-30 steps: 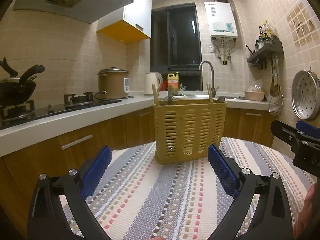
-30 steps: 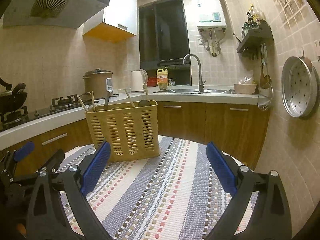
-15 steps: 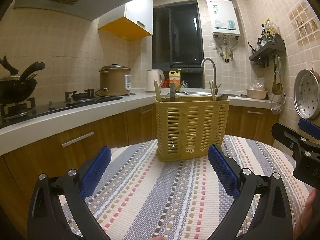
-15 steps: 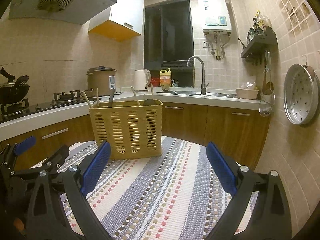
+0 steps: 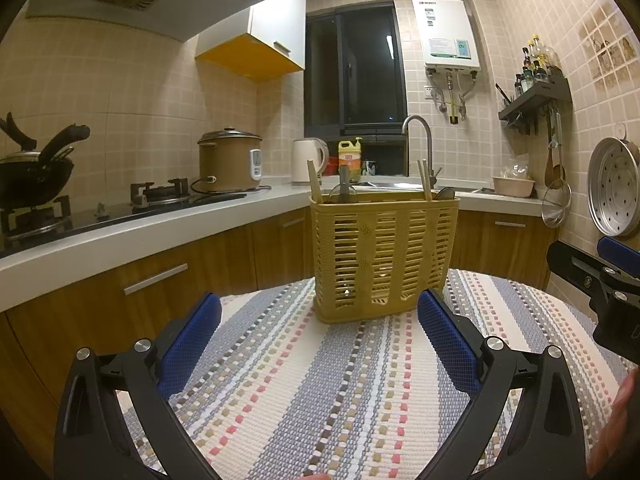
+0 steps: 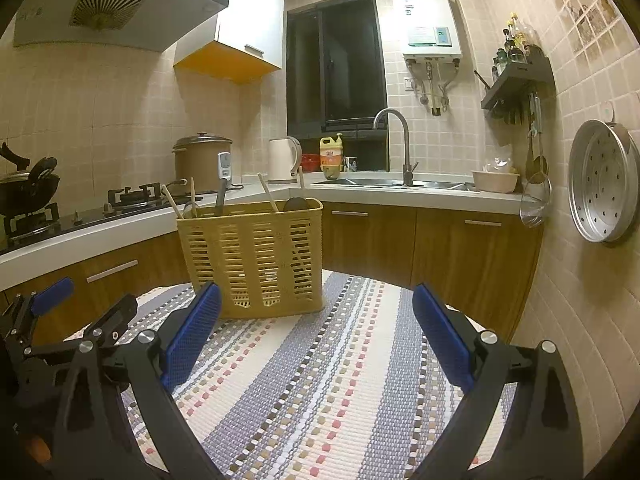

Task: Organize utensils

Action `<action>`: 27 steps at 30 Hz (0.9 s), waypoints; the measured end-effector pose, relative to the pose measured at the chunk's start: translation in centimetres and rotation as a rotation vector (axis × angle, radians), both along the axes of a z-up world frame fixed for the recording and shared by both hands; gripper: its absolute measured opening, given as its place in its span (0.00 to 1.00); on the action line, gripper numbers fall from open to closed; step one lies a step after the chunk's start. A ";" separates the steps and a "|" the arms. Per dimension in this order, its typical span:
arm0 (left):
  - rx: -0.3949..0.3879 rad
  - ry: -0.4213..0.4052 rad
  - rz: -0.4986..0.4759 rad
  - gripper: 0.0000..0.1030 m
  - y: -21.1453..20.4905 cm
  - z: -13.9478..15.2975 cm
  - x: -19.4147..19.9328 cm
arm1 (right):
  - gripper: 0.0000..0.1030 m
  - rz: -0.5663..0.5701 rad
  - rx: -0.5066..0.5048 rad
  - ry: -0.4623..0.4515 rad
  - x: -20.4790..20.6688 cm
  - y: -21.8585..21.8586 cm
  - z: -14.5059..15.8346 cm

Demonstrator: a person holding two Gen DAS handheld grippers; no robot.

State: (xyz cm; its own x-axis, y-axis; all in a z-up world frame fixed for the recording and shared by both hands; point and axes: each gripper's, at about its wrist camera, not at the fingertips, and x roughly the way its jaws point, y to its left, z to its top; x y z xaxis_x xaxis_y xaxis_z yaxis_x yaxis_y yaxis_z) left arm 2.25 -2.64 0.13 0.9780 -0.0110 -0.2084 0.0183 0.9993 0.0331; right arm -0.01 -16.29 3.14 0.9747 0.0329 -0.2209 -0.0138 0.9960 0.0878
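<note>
A yellow slatted utensil basket stands upright on the far part of a round table under a striped woven cloth. Wooden chopsticks and dark spoon handles stick out of its top. My left gripper is open and empty, a short way in front of the basket. My right gripper is open and empty too, with the basket ahead and to its left. Each gripper shows at the edge of the other's view.
A kitchen counter runs behind the table with a gas hob, wok, rice cooker, kettle and sink with tap. A steamer tray and strainer hang on the right wall. A hand shows at the lower right.
Both cameras have tilted up slightly and eased back, so the basket sits a little lower in each view. Both grippers stayed open and empty.
</note>
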 end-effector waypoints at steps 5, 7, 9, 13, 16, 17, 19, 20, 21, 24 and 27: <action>0.003 0.002 -0.001 0.93 -0.1 0.0 0.0 | 0.89 -0.001 -0.006 0.002 0.1 0.2 -0.1; 0.002 0.002 -0.002 0.93 -0.1 0.0 0.1 | 0.89 0.000 -0.005 0.003 0.1 0.2 -0.1; 0.003 0.003 -0.001 0.93 -0.1 0.0 0.1 | 0.89 -0.001 -0.005 0.003 0.1 0.3 -0.1; 0.006 -0.003 -0.006 0.93 -0.2 0.0 -0.1 | 0.89 0.014 0.000 0.011 0.2 0.2 -0.1; 0.004 -0.001 -0.005 0.93 -0.3 0.0 0.0 | 0.89 0.012 -0.004 0.007 0.1 0.2 -0.1; 0.003 0.001 -0.005 0.93 -0.3 0.0 0.0 | 0.89 0.012 -0.004 0.006 0.1 0.2 -0.1; 0.003 0.002 -0.005 0.93 -0.3 0.0 0.0 | 0.89 0.012 -0.005 0.007 0.1 0.3 -0.1; 0.003 0.002 -0.004 0.93 -0.3 0.0 0.0 | 0.89 0.015 -0.003 0.008 0.2 0.3 -0.2; 0.003 0.002 -0.005 0.93 -0.3 0.0 0.0 | 0.89 0.018 -0.002 0.009 0.2 0.3 -0.2; 0.003 0.006 -0.005 0.93 -0.3 0.0 0.1 | 0.89 0.018 -0.001 0.008 0.1 0.3 -0.2; 0.002 0.006 -0.005 0.93 -0.3 0.0 0.1 | 0.89 0.016 -0.002 0.008 0.1 0.3 -0.2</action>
